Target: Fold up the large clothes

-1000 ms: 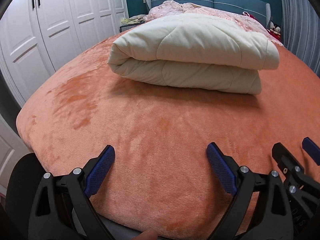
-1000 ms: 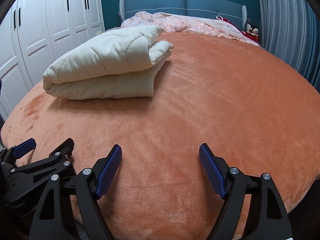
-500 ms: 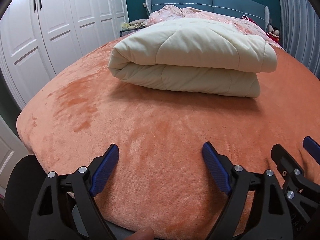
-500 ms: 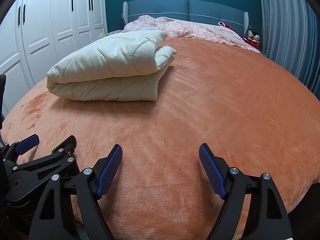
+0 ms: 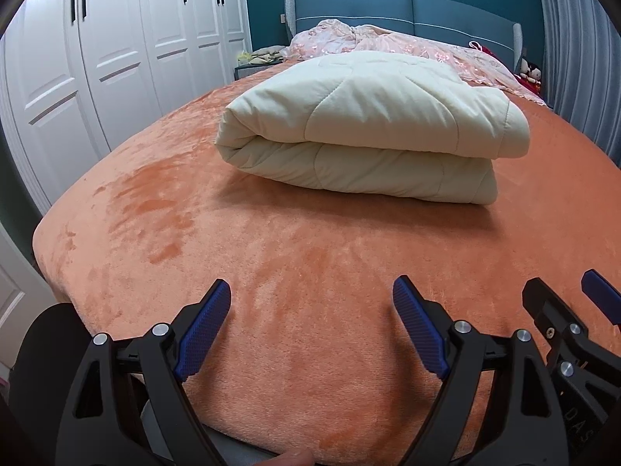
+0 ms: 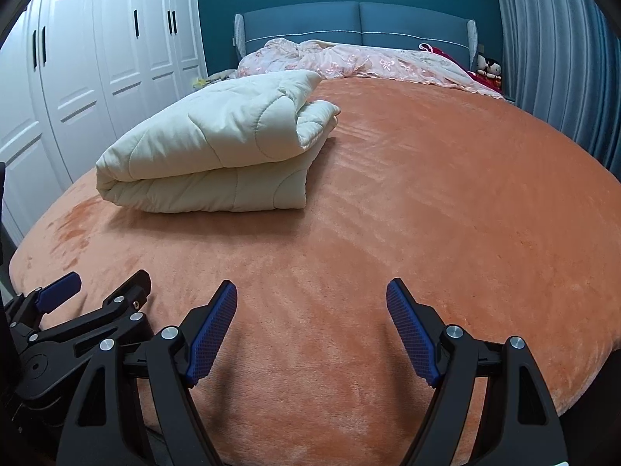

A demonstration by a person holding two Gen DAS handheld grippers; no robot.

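A cream quilted comforter (image 5: 368,128) lies folded in a thick bundle on the orange bedspread (image 5: 310,272). It also shows in the right wrist view (image 6: 217,155), toward the bed's left side. My left gripper (image 5: 312,303) is open and empty, low over the bed's near edge, well short of the comforter. My right gripper (image 6: 310,303) is open and empty beside it, to the right. Each gripper shows at the edge of the other's view.
A pink bedding heap (image 6: 349,62) lies by the blue headboard (image 6: 357,19). White wardrobe doors (image 5: 97,58) line the left. Grey curtains (image 6: 551,58) hang on the right. Orange bedspread stretches right of the comforter.
Both cameras have tilted up a little, so the comforter sits lower in view. Both grippers stay open near the bed's front edge.
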